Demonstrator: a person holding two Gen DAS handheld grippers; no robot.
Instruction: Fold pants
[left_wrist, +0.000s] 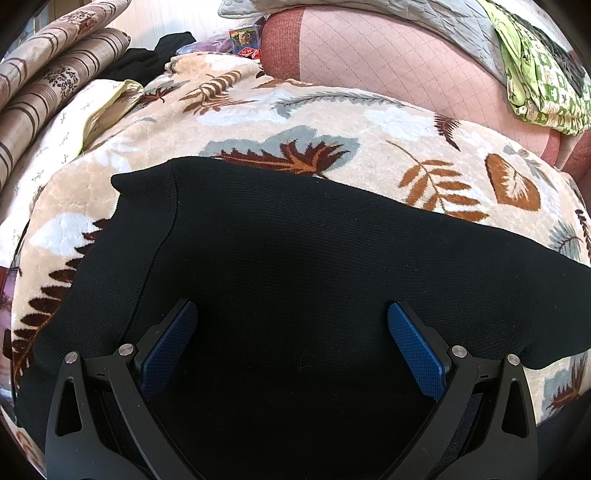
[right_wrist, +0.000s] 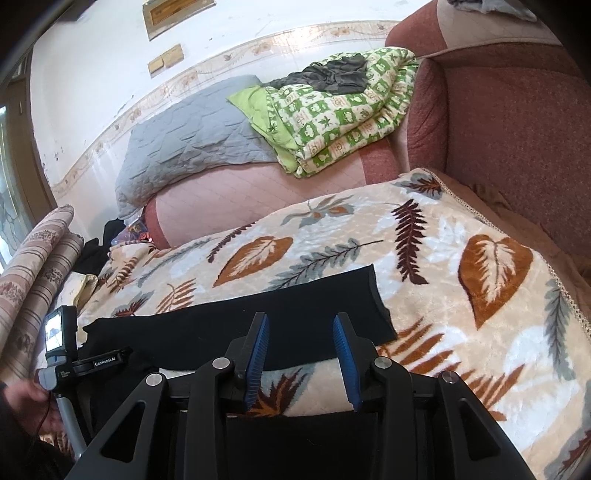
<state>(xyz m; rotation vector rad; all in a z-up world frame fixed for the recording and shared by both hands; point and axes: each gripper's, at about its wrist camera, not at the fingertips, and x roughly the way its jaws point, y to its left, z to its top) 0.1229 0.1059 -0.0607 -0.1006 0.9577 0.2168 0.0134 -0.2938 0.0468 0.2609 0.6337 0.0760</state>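
Note:
The black pants (left_wrist: 314, 266) lie flat on a cream blanket with leaf prints (left_wrist: 258, 110). My left gripper (left_wrist: 291, 325) is wide open just above the wide part of the pants, with nothing between its blue pads (left_wrist: 413, 343). In the right wrist view one black pant leg (right_wrist: 258, 317) stretches left to right, its end at the right. My right gripper (right_wrist: 301, 347) is open and empty above the leg's near edge. The left gripper's body (right_wrist: 74, 362) shows at the far left of that view, held by a hand.
A red-brown sofa back (right_wrist: 517, 129) rises on the right. A green checked quilt (right_wrist: 343, 114) and a grey quilt (right_wrist: 192, 136) lie behind the blanket. Striped rolled bedding (left_wrist: 48, 92) lies at the left. A small box (left_wrist: 243, 42) and dark clothes (left_wrist: 147, 62) lie at the back.

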